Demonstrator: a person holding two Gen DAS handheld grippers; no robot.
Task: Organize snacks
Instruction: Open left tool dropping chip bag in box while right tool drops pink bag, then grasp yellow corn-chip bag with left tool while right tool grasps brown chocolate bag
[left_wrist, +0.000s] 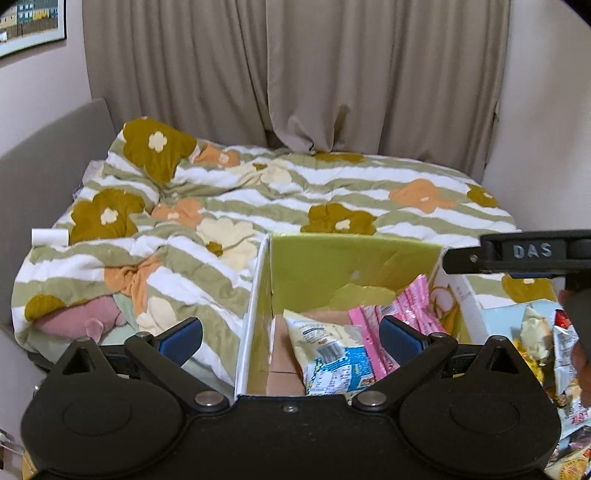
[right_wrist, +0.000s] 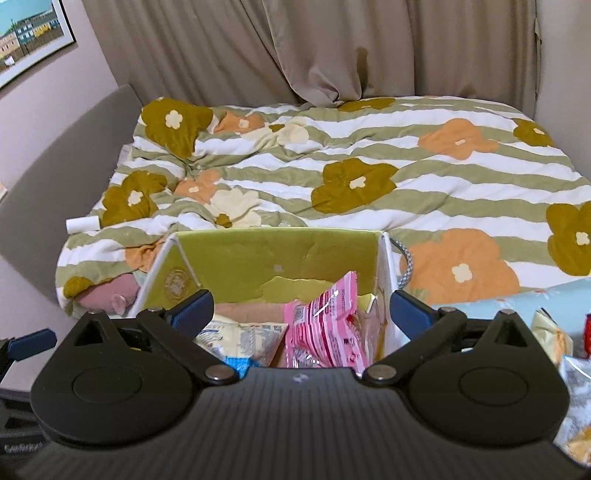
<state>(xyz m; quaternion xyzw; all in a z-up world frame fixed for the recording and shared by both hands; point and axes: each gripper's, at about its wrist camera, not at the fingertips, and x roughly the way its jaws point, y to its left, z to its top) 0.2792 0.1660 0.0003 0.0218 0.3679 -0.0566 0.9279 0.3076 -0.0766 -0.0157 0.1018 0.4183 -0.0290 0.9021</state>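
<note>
An open cardboard box with green inner walls stands on the bed in front of both grippers. Inside lie a pale yellow and blue snack bag and a pink snack bag. My left gripper is open and empty, held over the box's left wall. My right gripper is open and empty above the box; its body shows in the left wrist view. More loose snack bags lie to the right of the box.
The bed carries a striped flower-print quilt. A pink plush lies under its left edge. A white tube sits at the left bed edge. Curtains hang behind, and a grey headboard is on the left.
</note>
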